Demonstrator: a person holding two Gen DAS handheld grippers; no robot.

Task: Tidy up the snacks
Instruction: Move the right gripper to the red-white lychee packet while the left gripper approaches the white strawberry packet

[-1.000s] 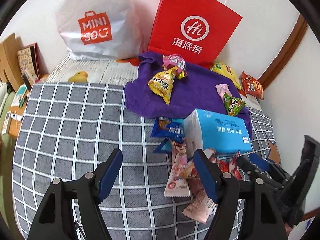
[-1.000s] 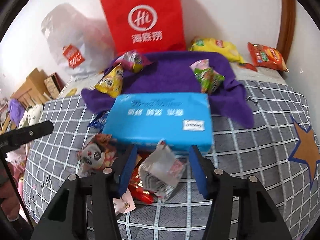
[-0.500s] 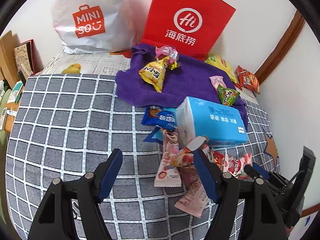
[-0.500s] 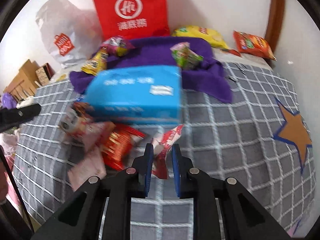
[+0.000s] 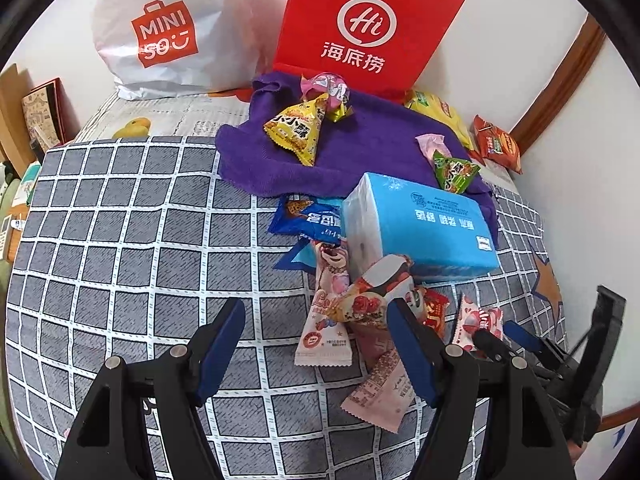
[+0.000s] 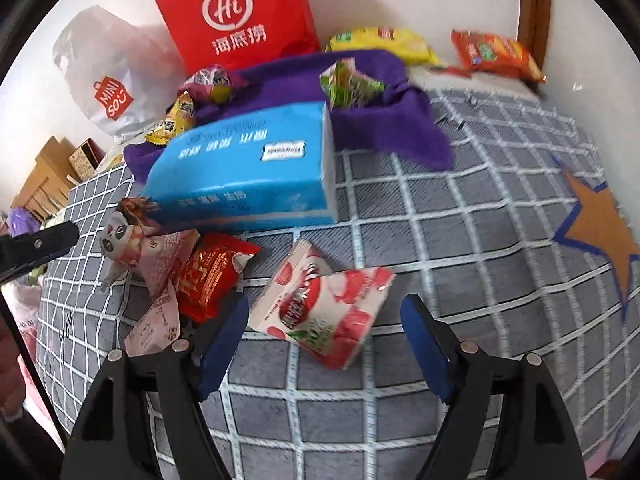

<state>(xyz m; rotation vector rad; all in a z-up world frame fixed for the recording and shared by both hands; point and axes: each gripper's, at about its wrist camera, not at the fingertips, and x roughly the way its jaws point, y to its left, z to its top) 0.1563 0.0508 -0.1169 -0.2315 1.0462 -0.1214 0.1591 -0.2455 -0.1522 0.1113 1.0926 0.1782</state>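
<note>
My right gripper point(image 6: 324, 336) has its jaws opening. A pink-and-white strawberry snack packet point(image 6: 324, 308) lies loose on the checked cover between and just ahead of the blue pads, which do not press on it. Left of it lie a red packet point(image 6: 212, 276) and pink wrappers, against the blue tissue pack point(image 6: 248, 172). My left gripper point(image 5: 316, 340) is open over the cover. Its right finger point(image 5: 408, 344) is beside the pink bear packet point(image 5: 326, 312), and nothing is gripped. A yellow triangular snack point(image 5: 298, 132) and a green one point(image 5: 454, 170) rest on the purple towel point(image 5: 360, 148).
A red paper bag point(image 5: 368, 28) and a white plastic bag point(image 5: 168, 36) stand against the back wall. A yellow chip bag point(image 6: 380, 42) and an orange-red one point(image 6: 496, 54) lie at the back right. The checked cover point(image 5: 120, 240) stretches bare to the left. A wall borders the right.
The right gripper shut on the strawberry packet, drew it right and nearer out of the pile, then opened; the packet now lies free. The left gripper stayed open, its view barely shifted.
</note>
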